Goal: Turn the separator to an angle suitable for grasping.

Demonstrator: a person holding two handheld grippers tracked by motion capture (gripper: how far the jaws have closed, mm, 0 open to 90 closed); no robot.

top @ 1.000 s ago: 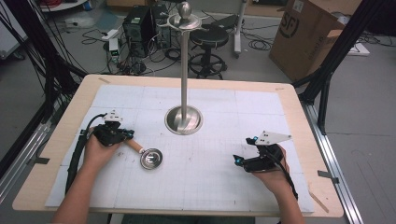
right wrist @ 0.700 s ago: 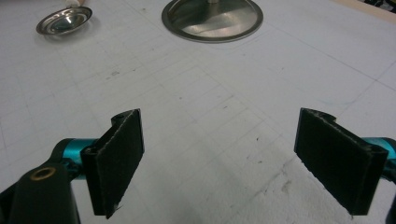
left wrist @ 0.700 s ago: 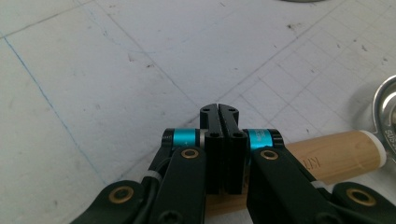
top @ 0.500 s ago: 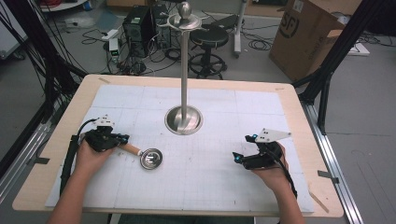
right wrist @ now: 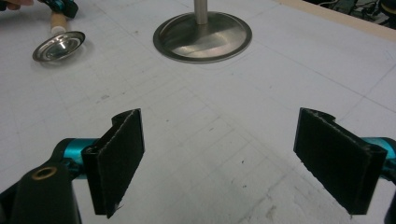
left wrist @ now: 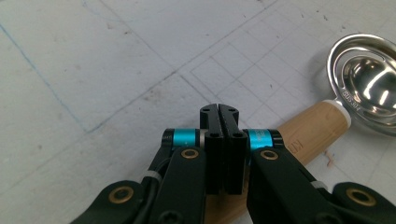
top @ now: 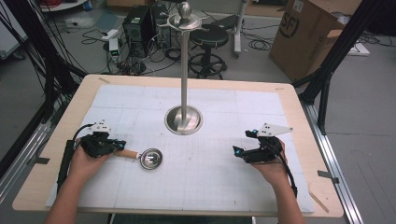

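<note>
High view, gridded white mat [top: 210, 186], wooden table [top: 299, 140]

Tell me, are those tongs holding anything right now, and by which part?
Nothing is held. The left tongs are shut on themselves, above the wooden handle of the small metal scoop, not around it. The right tongs are wide open over bare table.

The right tongs [right wrist: 219, 158] stand wide apart, their two black pads [right wrist: 122, 156] facing each other over the white gridded sheet [right wrist: 224, 121] on the desk, with nothing between them. Ahead sits the round steel base [right wrist: 202, 38] of an upright pole [right wrist: 201, 10]. At the far upper left lies a small shiny metal scoop [right wrist: 58, 45] with a wooden handle [right wrist: 58, 20], and the other tongs [right wrist: 63, 6] sit at that handle's end.
</note>
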